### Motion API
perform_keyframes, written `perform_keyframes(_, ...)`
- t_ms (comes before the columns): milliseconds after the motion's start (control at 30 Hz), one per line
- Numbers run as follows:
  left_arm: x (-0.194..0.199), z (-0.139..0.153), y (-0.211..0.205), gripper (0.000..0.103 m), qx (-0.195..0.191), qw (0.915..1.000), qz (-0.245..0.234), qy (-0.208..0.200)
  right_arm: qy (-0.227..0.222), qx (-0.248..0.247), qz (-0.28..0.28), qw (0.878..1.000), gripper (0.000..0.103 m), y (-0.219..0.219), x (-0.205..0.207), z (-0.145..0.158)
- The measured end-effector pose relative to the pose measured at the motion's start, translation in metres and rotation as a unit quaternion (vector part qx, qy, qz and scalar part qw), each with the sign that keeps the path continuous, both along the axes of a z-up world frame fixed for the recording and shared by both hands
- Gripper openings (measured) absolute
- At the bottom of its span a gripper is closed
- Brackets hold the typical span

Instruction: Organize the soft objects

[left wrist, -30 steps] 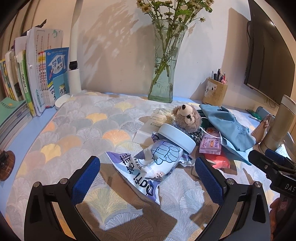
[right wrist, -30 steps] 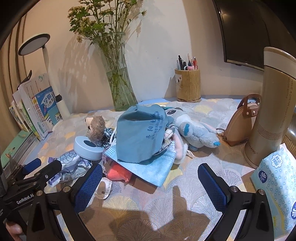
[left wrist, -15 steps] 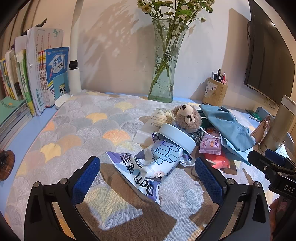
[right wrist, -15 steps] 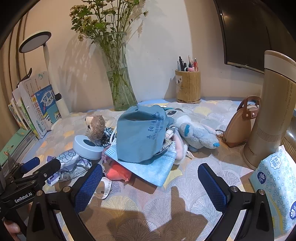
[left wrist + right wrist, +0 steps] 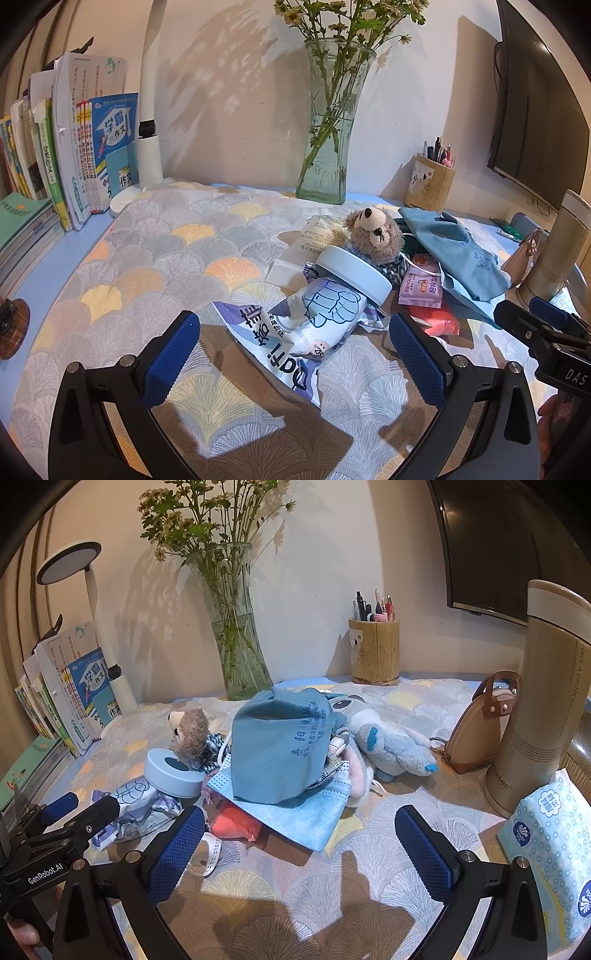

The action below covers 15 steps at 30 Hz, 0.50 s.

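Both grippers spread, fan-patterned cloth (image 5: 155, 258) on desk, vase (image 5: 328, 147) by wall.

Both cams are sitting low over the patterned tablecloth (image 5: 177, 258), looking forward toward the back wall, pretty close to the pile. The left wrist view is looking in from the left side, so the crumpled snack bag (image 5: 295, 328) is filling its lower centre and the book row (image 5: 70, 155) is running up its left edge. The right wrist view is coming in from the right, with the teal cloth (image 5: 280, 749) at centre and the tan bottle (image 5: 539, 701) looming at right. Both are sharing the glass vase (image 5: 328, 125) (image 5: 236, 627), pen holder (image 5: 430, 182) (image 5: 375, 651), little teddy (image 5: 376, 232) (image 5: 190, 729) and round blue tin (image 5: 354, 273) (image 5: 171, 775). Each cam is also catching the other gripper at its frame edge.
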<state>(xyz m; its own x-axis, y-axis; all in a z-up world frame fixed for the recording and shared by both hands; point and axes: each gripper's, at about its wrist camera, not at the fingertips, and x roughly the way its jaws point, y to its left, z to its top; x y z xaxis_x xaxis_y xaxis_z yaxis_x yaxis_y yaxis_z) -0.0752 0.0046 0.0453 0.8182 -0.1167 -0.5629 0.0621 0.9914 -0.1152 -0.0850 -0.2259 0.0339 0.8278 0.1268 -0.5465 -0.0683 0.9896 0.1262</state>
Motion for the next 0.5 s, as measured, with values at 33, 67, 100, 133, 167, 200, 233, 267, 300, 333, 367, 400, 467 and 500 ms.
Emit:
perform_keyframes(33, 0.0, 0.0, 0.0001, 0.102, 0.0, 1.0, 0.0, 0.0, 0.0, -0.001, 0.0, 1.0, 0.103, -0.0002, 0.0003, -0.0001)
perform_keyframes(67, -0.0001, 0.0, 0.0001, 0.102, 0.0, 1.0, 0.0, 0.0, 0.0, -0.002, 0.0, 1.0, 0.103, 0.0002, 0.0001, -0.0003)
perform_keyframes(100, 0.0, -0.0001, 0.0, 0.102, 0.0, 1.0, 0.0, 0.0, 0.001, -0.002, 0.0, 1.0, 0.103, 0.0003, 0.0003, -0.0003)
perform_keyframes(133, 0.0, 0.0, 0.0, 0.102, 0.0, 1.0, 0.0, 0.0, 0.001, -0.003, 0.0, 1.0, 0.103, 0.0005, 0.0004, -0.0003)
perform_keyframes(167, 0.0001, -0.0001, -0.0001, 0.102, 0.0, 1.0, 0.0, 0.0, 0.001, -0.004, 0.0, 1.0, 0.103, 0.0004, 0.0007, -0.0004)
perform_keyframes(200, 0.0, 0.0, 0.0, 0.102, 0.0, 1.0, 0.0, 0.0, 0.001, -0.005, 0.0, 1.0, 0.103, 0.0003, 0.0007, -0.0006)
perform_keyframes(233, -0.0001, 0.0, -0.0001, 0.102, 0.0, 1.0, 0.0, 0.0, 0.001, -0.005, 0.0, 1.0, 0.103, 0.0003, 0.0007, -0.0006)
perform_keyframes(267, -0.0001, 0.0, -0.0001, 0.102, 0.001, 1.0, 0.001, 0.0, 0.001, -0.005, 0.0, 1.0, 0.103, 0.0004, 0.0007, -0.0006)
perform_keyframes(300, 0.0003, -0.0001, -0.0001, 0.102, 0.001, 1.0, 0.002, 0.0, 0.001, -0.005, 0.0, 1.0, 0.103, 0.0003, 0.0004, -0.0007)
perform_keyframes(333, 0.0005, -0.0005, 0.0, 0.102, 0.002, 1.0, 0.002, 0.0, 0.001, -0.006, -0.001, 1.0, 0.103, 0.0006, 0.0006, -0.0007)
perform_keyframes(367, 0.0005, -0.0005, 0.0, 0.102, 0.001, 1.0, 0.002, 0.0, 0.001, -0.007, -0.002, 1.0, 0.103, 0.0007, 0.0011, -0.0007)
perform_keyframes(400, 0.0005, -0.0005, -0.0001, 0.102, 0.001, 1.0, 0.002, 0.0, 0.001, -0.007, -0.001, 1.0, 0.103, 0.0004, 0.0011, -0.0009)
perform_keyframes(467, 0.0004, -0.0004, -0.0002, 0.102, 0.001, 1.0, 0.003, 0.0, 0.001, -0.009, 0.0, 1.0, 0.103, 0.0009, 0.0009, -0.0008)
perform_keyframes(500, 0.0003, -0.0004, -0.0002, 0.102, 0.001, 1.0, 0.003, 0.0, 0.001, -0.009, 0.0, 1.0, 0.103, 0.001, 0.0007, -0.0008)
